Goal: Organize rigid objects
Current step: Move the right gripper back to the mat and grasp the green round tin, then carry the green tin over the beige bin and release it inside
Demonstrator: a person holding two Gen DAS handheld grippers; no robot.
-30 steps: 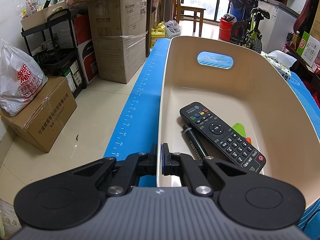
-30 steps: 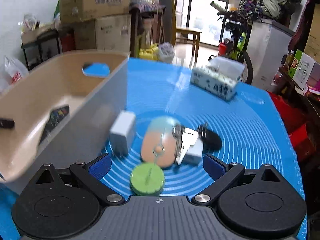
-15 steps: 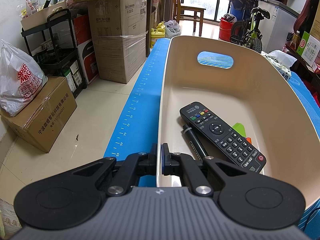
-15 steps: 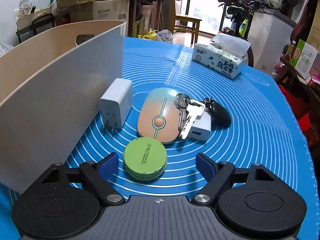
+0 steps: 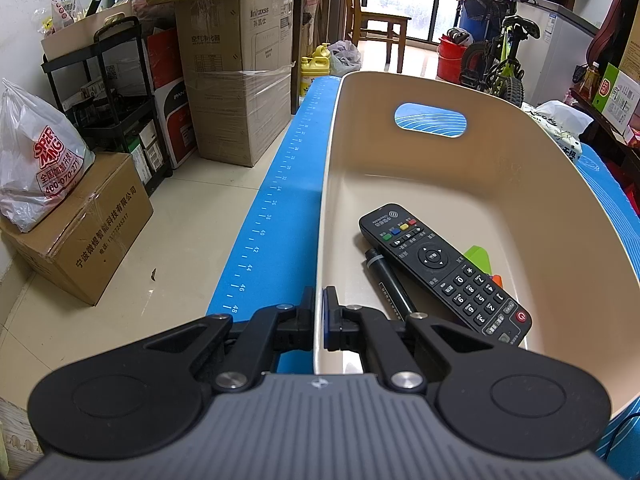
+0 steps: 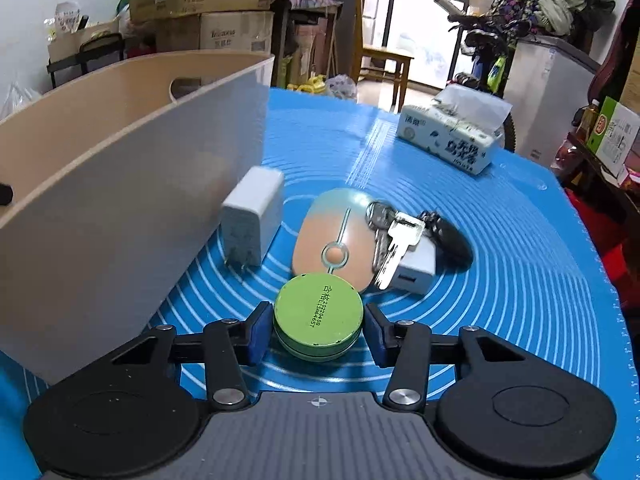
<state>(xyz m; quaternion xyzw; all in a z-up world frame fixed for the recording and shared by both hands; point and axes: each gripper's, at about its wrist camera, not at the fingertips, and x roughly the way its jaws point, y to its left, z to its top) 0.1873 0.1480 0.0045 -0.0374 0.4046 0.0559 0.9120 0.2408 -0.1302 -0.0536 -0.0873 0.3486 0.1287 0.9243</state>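
Note:
My left gripper (image 5: 319, 316) is shut on the near rim of a beige bin (image 5: 520, 168). In the bin lie a black remote (image 5: 440, 268), a black marker (image 5: 386, 284) and a green and orange item (image 5: 480, 258) partly under the remote. My right gripper (image 6: 318, 330) has its fingers closed against both sides of a green round tin (image 6: 318, 320) on the blue mat (image 6: 520, 280). Beyond the tin lie a peach and teal mouse (image 6: 336, 236), a white charger (image 6: 254, 214), keys (image 6: 394, 236) on a small white adapter (image 6: 414, 274), and a black fob (image 6: 450, 236).
The bin's outer wall (image 6: 120, 208) stands just left of the right gripper. A tissue pack (image 6: 452, 140) lies at the mat's far side. Left of the table are floor, stacked cardboard boxes (image 5: 240, 80) and a black shelf (image 5: 108, 92). A bicycle (image 5: 496, 64) stands behind.
My right gripper has moved forward and its fingers have closed in from wide open onto the green tin. The left gripper and bin have not moved.

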